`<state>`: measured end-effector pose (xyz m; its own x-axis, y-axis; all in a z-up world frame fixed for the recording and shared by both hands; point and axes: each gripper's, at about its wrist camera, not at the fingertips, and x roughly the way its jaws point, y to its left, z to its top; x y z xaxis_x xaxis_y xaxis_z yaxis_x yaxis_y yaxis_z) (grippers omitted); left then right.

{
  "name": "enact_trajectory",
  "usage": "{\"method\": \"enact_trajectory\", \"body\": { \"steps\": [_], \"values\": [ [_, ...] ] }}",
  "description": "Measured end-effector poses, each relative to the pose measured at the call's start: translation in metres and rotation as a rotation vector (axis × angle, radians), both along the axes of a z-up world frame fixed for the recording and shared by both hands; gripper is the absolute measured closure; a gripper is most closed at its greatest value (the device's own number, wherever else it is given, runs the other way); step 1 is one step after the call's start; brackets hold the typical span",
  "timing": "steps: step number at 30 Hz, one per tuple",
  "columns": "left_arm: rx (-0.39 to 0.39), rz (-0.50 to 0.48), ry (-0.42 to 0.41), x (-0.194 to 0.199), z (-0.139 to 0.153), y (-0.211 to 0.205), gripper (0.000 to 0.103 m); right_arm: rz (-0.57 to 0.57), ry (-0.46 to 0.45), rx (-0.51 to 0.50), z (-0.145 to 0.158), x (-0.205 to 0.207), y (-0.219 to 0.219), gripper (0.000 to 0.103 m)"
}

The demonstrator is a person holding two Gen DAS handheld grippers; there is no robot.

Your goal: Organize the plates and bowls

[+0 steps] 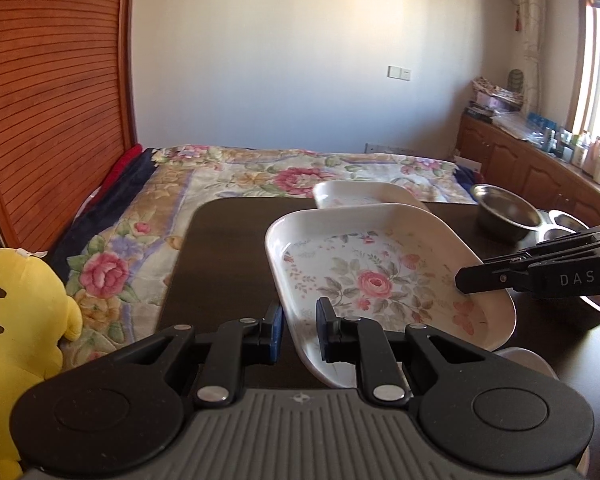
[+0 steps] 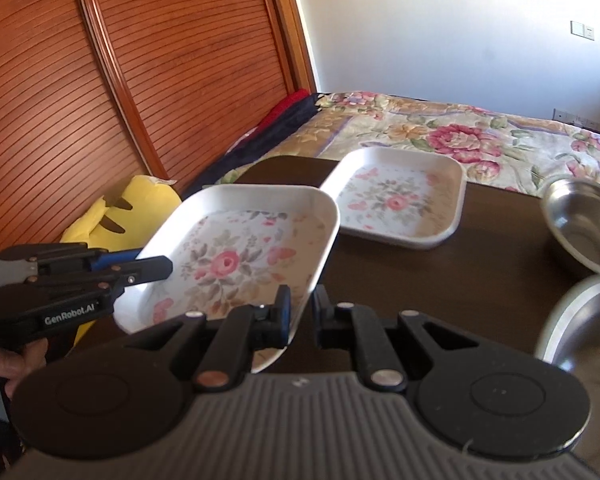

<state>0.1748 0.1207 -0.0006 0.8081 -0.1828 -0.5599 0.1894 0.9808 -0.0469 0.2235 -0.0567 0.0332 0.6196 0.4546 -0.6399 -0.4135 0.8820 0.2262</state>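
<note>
Raised and tilted over the dark bench: a white floral plate, at roughly 11 o'clock from the right gripper in that gripper's own view. Clamped at two spots. Left gripper closed across the plate's near rim, one finger outside the wall, the other inside. Right gripper likewise pinched on the opposite edge, rim caught between its two blue-padded fingers. Visible in the left wrist view too, reaching in from 3 o'clock over the plate's corner.

Lying flat on the bench at 12 o'clock beyond the lifted one, a second floral plate, just apart from it. At 2 o'clock in the right wrist view, a steel bowl; nearer, at 3 o'clock, another steel bowl, partly cut off by the frame edge.

Beyond the bench, a bed with a flowered quilt. At 9 o'clock in the left wrist view, a yellow plush toy beside a slatted wooden door.
</note>
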Motion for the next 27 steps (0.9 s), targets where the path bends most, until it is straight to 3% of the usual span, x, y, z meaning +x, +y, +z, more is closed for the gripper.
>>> {"method": "enact_trajectory", "body": {
  "steps": [15,27],
  "values": [
    [-0.001,-0.056,-0.009,-0.054,0.000,-0.046,0.084,-0.045,-0.022,-0.001,-0.007,-0.061,-0.044,0.090],
    [-0.008,-0.067,-0.013,-0.083,-0.002,-0.056,0.084,-0.059,-0.044,0.017,-0.008,-0.091,-0.056,0.089]
  ]
}}
